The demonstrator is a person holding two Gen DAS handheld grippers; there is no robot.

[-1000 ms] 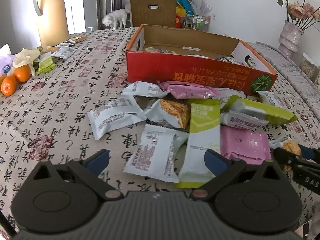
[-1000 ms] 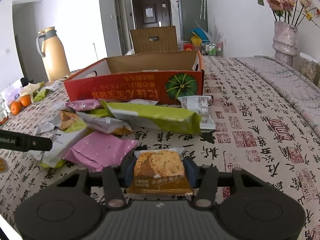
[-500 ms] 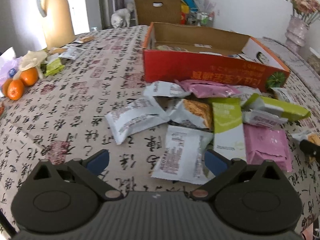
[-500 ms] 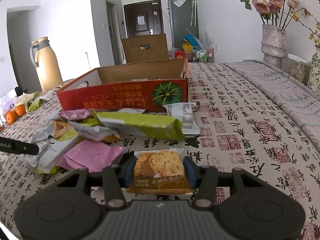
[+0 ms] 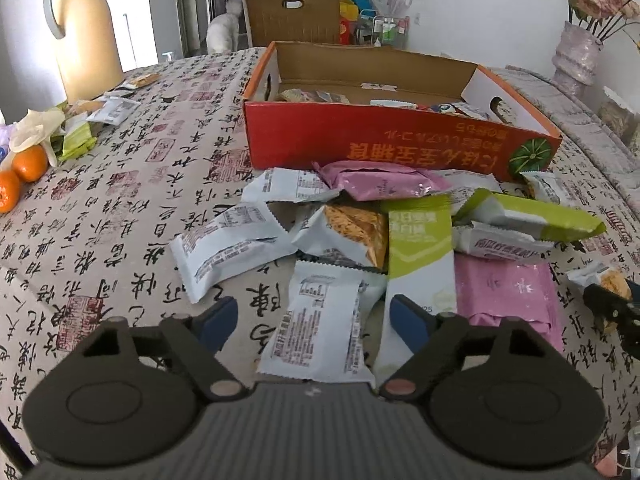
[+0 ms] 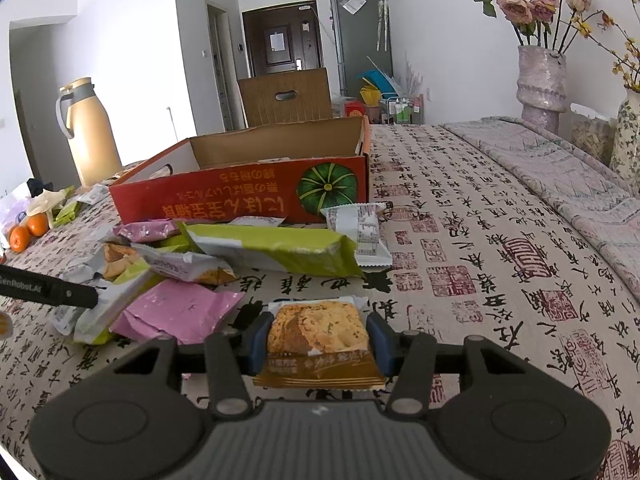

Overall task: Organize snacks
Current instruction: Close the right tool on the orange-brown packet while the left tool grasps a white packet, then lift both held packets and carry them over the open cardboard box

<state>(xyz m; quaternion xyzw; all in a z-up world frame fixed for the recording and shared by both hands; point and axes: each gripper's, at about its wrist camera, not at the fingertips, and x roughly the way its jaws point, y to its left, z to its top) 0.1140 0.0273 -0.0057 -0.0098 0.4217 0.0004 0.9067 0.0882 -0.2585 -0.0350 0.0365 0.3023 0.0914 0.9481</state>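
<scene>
Closing on the white snack packet [image 5: 320, 320] needs care, since the left gripper [image 5: 312, 318] has just been narrowing with that packet lying between its blue pads, which do not yet press it, so the jaws count as spread. My advice: centre the pads on the packet's long edges, keep the right pad off the green-and-white bar wrapper [image 5: 420, 264] just beside it, and squeeze only until the film gives.

The right gripper [image 6: 318, 342] is pinching a gold-edged cracker packet [image 6: 318, 340] by its two sides, held just above the calligraphy-print cloth [image 6: 480, 240].

Taking the red pumpkin-print carton [image 5: 380, 148] as landmark: the loose snacks lie heaped against its near wall, among them a pink packet [image 5: 376, 184], a long lime-green bar [image 5: 532, 216] and a larger pink pouch [image 5: 504, 292] nearer the camera. Some packets already lie inside the carton, so it is probably where both packets should go.

The carton's near wall stands between the grippers and its floor, so each load must be lifted over it. Well to the carton's left sit tangerines [image 5: 28, 164] and a tan thermos jug [image 5: 86, 28]; a vase of roses [image 6: 540, 80] stands to its right. A white dog [image 5: 224, 28] is beyond it.
</scene>
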